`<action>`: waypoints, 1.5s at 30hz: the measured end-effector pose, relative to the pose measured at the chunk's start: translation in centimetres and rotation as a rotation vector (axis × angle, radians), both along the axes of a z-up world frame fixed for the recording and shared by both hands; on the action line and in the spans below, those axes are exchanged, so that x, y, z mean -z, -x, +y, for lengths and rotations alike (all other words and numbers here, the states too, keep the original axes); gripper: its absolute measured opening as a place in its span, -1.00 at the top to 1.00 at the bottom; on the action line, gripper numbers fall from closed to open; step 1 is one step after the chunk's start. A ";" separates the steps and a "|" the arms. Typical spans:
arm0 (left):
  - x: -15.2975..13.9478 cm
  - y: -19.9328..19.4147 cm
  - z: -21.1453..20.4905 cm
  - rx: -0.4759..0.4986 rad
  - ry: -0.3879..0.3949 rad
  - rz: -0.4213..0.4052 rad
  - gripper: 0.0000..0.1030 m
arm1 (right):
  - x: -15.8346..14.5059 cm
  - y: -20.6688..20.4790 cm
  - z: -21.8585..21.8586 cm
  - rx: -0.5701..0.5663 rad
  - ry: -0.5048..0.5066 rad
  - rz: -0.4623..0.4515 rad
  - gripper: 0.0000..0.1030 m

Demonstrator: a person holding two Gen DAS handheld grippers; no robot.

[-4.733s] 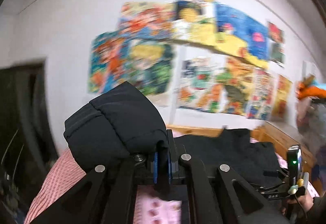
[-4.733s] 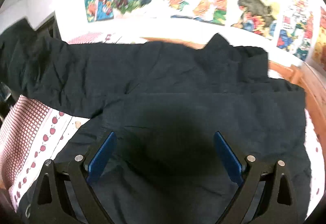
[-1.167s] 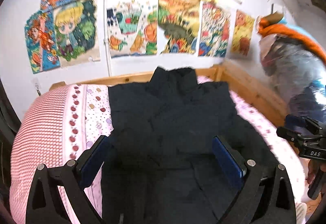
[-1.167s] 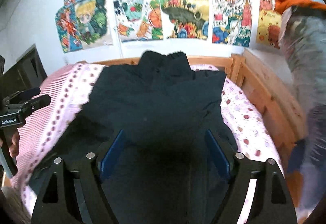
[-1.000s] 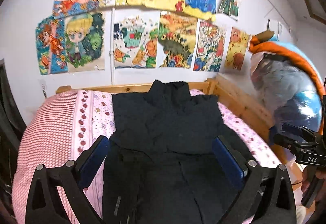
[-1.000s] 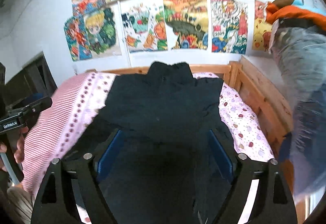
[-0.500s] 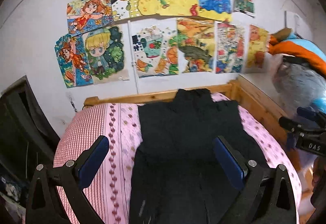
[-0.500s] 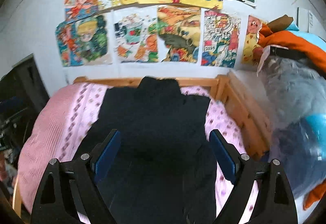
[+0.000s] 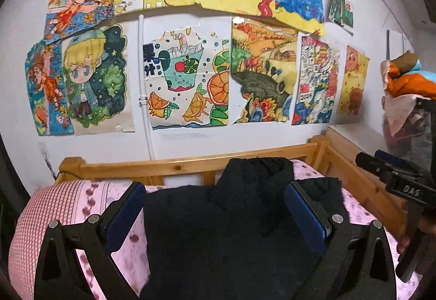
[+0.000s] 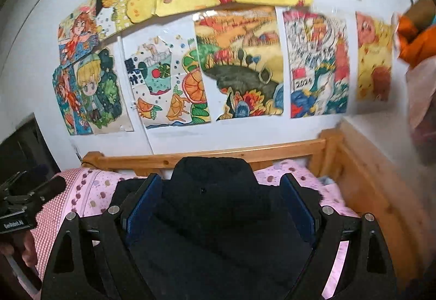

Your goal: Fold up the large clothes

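One black jacket (image 9: 231, 232) lay on one pink bed (image 9: 68, 204) with one wooden frame (image 9: 177, 165). Two grippers were in view, left gripper (image 9: 215, 207) and right gripper (image 10: 220, 204), each with two blue-padded fingers. About ten drawings (image 9: 188, 79) were on the wall; exact count was unclear at the edges. One white pipe (image 9: 143, 76) ran down it.

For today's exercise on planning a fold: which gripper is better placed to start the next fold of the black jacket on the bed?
Neither clearly. The left gripper and right gripper are both open, empty and centred over the black jacket. The left seems slightly nearer its left edge over the pink sheet.
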State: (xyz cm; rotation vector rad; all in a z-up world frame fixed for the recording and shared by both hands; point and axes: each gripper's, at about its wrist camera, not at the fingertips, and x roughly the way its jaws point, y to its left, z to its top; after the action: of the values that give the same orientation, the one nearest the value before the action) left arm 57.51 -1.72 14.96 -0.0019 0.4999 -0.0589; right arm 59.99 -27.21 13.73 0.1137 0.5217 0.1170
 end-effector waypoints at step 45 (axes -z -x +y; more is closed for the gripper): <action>6.5 -12.9 -0.8 0.160 0.208 0.072 0.93 | 7.7 -7.5 -0.9 -0.147 -0.043 0.044 0.85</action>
State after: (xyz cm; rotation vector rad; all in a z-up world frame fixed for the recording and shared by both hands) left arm 70.38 -2.57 8.43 -0.1684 0.5634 -0.2686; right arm 67.48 -28.14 6.03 0.1197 0.5718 0.2696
